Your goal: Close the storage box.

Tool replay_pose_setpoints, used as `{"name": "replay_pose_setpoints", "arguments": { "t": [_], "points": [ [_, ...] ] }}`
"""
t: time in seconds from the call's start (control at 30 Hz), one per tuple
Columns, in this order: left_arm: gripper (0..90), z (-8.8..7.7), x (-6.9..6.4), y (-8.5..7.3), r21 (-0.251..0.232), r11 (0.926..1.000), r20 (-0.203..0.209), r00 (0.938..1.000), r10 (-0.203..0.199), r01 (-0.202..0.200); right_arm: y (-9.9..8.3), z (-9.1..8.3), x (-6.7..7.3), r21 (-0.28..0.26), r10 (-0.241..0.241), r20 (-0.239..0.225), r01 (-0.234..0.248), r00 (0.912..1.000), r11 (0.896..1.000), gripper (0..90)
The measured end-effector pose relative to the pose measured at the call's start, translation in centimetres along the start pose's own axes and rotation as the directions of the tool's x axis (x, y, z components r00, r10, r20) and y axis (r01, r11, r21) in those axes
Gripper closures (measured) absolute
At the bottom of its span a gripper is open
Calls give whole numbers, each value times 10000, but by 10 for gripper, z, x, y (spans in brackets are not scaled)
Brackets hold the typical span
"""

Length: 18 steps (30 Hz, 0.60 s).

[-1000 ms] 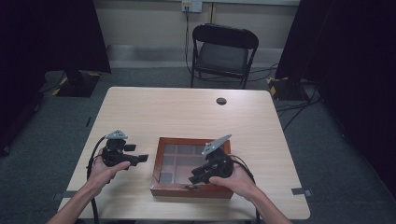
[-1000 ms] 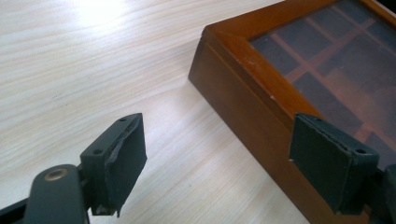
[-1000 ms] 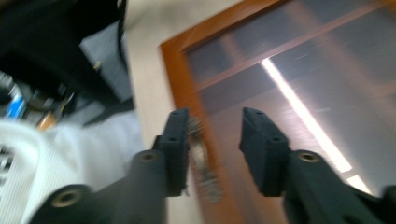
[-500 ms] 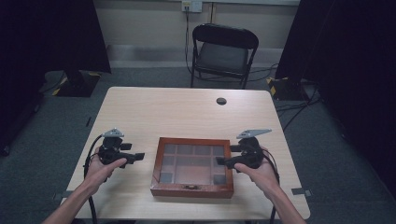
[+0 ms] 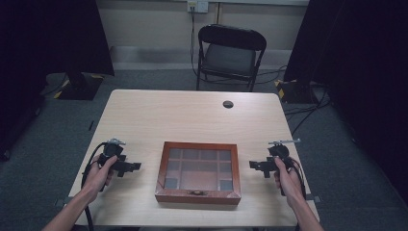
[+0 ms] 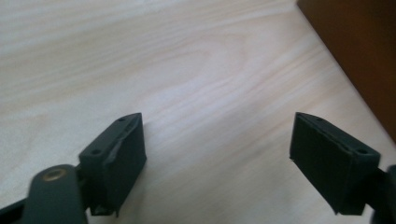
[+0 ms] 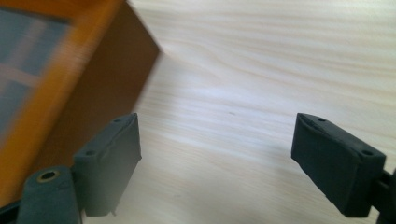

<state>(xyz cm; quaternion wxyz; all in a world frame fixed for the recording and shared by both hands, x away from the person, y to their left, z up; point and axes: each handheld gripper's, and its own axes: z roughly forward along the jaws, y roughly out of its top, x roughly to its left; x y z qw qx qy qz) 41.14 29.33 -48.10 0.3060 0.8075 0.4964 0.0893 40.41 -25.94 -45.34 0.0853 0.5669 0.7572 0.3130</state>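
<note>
While both grippers are sitting out to the sides of the wooden box (image 5: 197, 172), nothing is actually being held, so I'm guessing the handling part is either wrapped up or hasn't kicked off. The box is lying flat near the front edge of the table (image 5: 192, 115), its glass-paned lid looking closed over the compartments and the little latch facing the person. Can't tell if anything is sitting inside those compartments, too small to make out.

The left gripper (image 5: 135, 166) is hovering just off the box's left side, jaws pointing toward it and spread wide with only bare tabletop between them. In the left gripper view (image 6: 219, 154) the box's dark wall (image 6: 359, 51) is peeking in at the upper right, close but not touching.

The right gripper (image 5: 252, 165) is doing the mirror thing on the other side, jaws gaping and empty too. In the right gripper view (image 7: 217, 154) the box corner (image 7: 93, 70) is sitting just beside the left-hand jaw, apart from it as far as I can see.
</note>
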Motion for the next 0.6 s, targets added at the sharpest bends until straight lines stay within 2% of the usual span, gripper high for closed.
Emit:
{"name": "replay_pose_setpoints", "arguments": {
  "t": [0.07, 0.1, 0.13, 0.17, 0.2, 0.23, 0.27, 0.3, 0.33, 0.37, 0.4, 0.47, 0.6],
  "points": [
    [158, 3, 0, -1, -229, 9995, -492, 9985, 226, -237, -3, 5, -4, 112, -172, 490, 166, 9987, 9998, 151],
    [157, 5, -1, -2, -359, 9980, -867, 9951, 479, -512, -5, 7, -7, 80, -150, 819, 144, 9965, 9999, 151],
    [150, 8, -2, -3, -453, 9967, -1182, 9911, 614, -672, -8, 11, -9, 17, -72, 1302, 70, 9915, 10000, 151],
    [148, 10, -4, -4, -580, 9953, -1519, 9861, 674, -770, -11, 14, -11, -28, -49, 1584, 54, 9874, 10000, 151],
    [120, 10, -4, -4, -580, 9953, -1519, 9861, 674, -770, -11, 14, -11, -28, -49, 1584, 54, 9874, 10000, 151],
    [93, 12, -5, -5, -707, 9957, -1565, 9865, 487, -604, -19, 21, -11, -153, -90, 2205, 127, 9753, 9998, 114],
    [71, 12, -5, -5, -707, 9957, -1565, 9865, 487, -604, -19, 21, -11, -153, -90, 2205, 127, 9753, 9998, 114],
    [45, 16, -4, -8, -1067, 9929, -1632, 9860, 345, -524, -23, 26, -9, -399, -440, 2597, 562, 9647, 9976, 49],
    [7, 16, -4, -8, -1067, 9929, -1632, 9860, 345, -524, -23, 26, -9, -399, -440, 2597, 562, 9647, 9976, 49],
    [0, 17, -1, -11, -1301, 9886, -1612, 9854, 543, -758, -28, 32, -8, -970, -555, 2540, 825, 9656, 9919, 0],
    [0, 17, -1, -11, -1301, 9886, -1612, 9854, 543, -758, -28, 32, -8, -970, -555, 2540, 825, 9656, 9919, 0],
    [0, 19, 0, -13, -1639, 9837, -1516, 9872, 496, -746, -33, 34, -6, -1536, -575, 2494, 981, 9667, 9833, 0],
    [0, 19, -1, -13, -1659, 9837, -1519, 9874, 447, -700, -34, 35, -6, -1613, -582, 2513, 1011, 9662, 9817, 0]
  ]
}}
